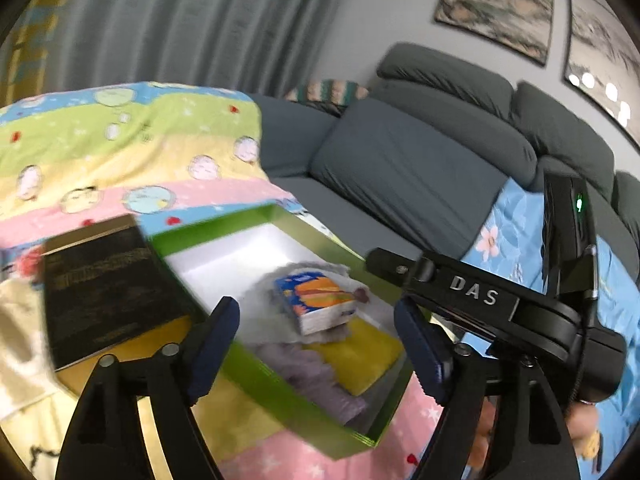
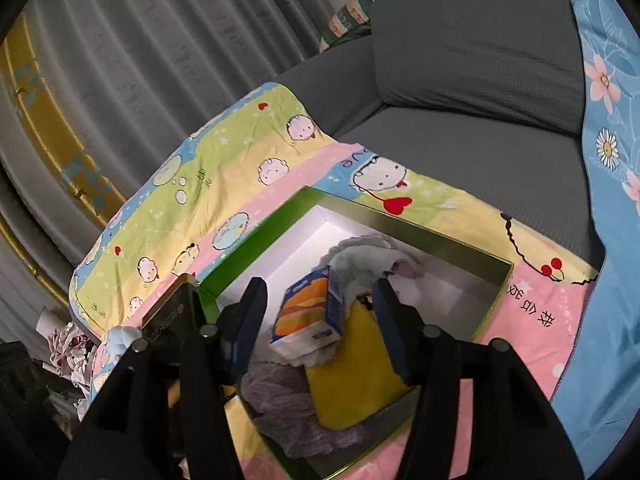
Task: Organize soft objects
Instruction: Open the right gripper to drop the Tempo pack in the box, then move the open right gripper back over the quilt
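A green box (image 1: 256, 376) with a white inside sits on a patterned blanket (image 1: 120, 148). In it lie a tissue pack (image 1: 316, 304) printed orange and blue, a yellow cloth (image 1: 360, 356), a lilac cloth (image 1: 304, 376) and a white fluffy cloth (image 2: 360, 260). My left gripper (image 1: 316, 356) is open and empty above the box. My right gripper (image 2: 316, 328) is open and empty, hovering over the tissue pack (image 2: 308, 316) and yellow cloth (image 2: 352, 376) in the box (image 2: 492, 292). The right gripper's body (image 1: 500, 304) shows in the left wrist view.
A black lid or book (image 1: 104, 292) lies left of the box, also at the box's left in the right wrist view (image 2: 172, 312). A grey sofa (image 1: 400, 168) with a blue floral cover (image 2: 608, 240) stands behind. Grey curtains (image 2: 140, 60) hang at the back left.
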Tool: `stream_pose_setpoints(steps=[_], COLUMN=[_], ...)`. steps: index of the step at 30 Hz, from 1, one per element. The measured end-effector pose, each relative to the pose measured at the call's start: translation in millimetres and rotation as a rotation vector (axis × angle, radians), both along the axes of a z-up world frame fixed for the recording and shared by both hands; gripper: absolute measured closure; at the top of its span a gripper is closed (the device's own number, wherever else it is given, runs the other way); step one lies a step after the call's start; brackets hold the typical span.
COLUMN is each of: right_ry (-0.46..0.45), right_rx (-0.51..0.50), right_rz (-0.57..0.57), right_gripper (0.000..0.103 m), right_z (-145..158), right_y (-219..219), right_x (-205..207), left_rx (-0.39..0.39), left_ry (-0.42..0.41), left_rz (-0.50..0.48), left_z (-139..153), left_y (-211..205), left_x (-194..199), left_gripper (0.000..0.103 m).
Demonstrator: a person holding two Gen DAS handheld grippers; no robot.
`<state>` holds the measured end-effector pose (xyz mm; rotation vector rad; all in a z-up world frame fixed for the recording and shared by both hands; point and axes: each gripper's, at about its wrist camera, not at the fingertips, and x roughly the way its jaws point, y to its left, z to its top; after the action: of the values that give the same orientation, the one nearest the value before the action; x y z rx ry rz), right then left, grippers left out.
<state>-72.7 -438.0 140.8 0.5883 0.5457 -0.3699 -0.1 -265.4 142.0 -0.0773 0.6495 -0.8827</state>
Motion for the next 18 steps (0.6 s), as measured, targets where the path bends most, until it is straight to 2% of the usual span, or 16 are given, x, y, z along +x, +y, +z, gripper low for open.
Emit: stream_pose_setpoints(steps=[2, 4, 7, 11, 15, 18], right_ry=[-0.007, -0.027, -0.045, -0.068, -0.051, -0.019], right_rx=[-0.006, -0.003, 0.010, 0.024, 0.031, 0.013], right_rz=[0.009, 0.032, 0.077, 0.159, 0.242, 0.296], right_gripper=[0.028, 0.026, 0.016, 0.015, 0.015, 0.015], right_z=[4.8, 9.9, 16.3, 23.2, 23.7, 23.0], right_y=[5.3, 12.0, 24.1, 45.3, 76.4, 103.5], right_x=[-1.8, -4.8, -5.7, -1.1, 10.2, 21.1], left_rx=[0.004, 0.013, 0.026, 0.060, 0.164, 0.232], left_ry=[0.008, 0.019, 0.036, 0.088, 0.136, 0.160], left_rz=[0.043, 0.110, 0.219, 0.396, 0.571, 0.664], left_z=[4.8, 9.6, 13.1, 9.8, 1.8, -10.7], left_y=[19.6, 48.8, 96.1, 162.4, 226.0, 262.7], left_x=[0.0, -0.1, -0.7, 0.5, 0.6, 0.2], left_gripper=[0.021, 0.019, 0.018, 0.018, 0.018, 0.018])
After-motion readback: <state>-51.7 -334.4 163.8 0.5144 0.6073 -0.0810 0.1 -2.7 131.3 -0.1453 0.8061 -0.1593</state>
